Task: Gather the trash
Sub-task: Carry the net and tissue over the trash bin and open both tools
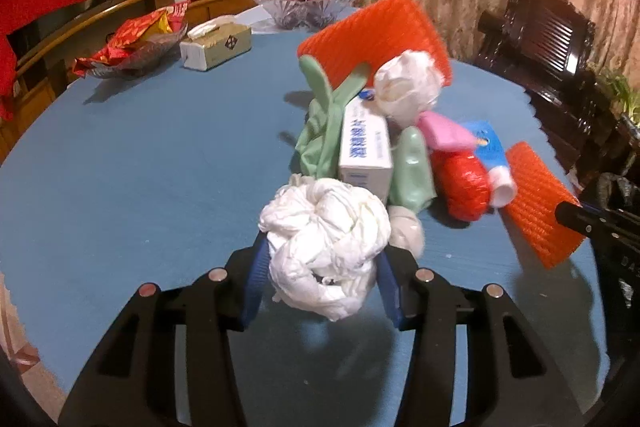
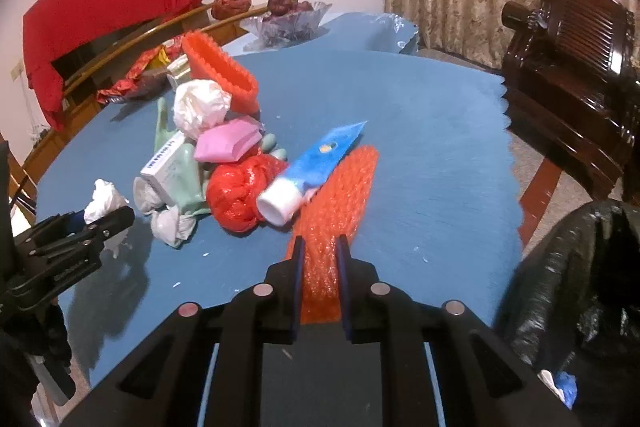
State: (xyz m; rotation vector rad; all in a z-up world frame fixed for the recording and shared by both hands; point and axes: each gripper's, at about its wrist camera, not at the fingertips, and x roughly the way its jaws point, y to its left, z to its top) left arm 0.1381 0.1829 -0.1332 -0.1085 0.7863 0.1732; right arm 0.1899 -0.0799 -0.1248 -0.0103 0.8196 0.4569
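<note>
My left gripper (image 1: 322,267) is shut on a crumpled white tissue ball (image 1: 324,239) and holds it above the blue table (image 1: 140,167). My right gripper (image 2: 320,251) is shut on an orange foam net sleeve (image 2: 340,195), which also shows in the left wrist view (image 1: 540,203). The trash pile lies in the middle: a second orange sleeve (image 2: 220,75), a white wad (image 2: 200,107), a pink packet (image 2: 228,143), a red plastic bag (image 2: 240,195), a blue tube with a white cap (image 2: 316,163), a white box (image 2: 164,163) and green gloves (image 1: 320,115).
A black trash bag (image 2: 572,287) hangs open at the table's right edge. A tissue box (image 1: 216,47), a snack bowl (image 1: 132,43) and a glass fruit bowl (image 1: 304,7) stand at the far side. A dark wooden chair (image 2: 568,67) stands at the right.
</note>
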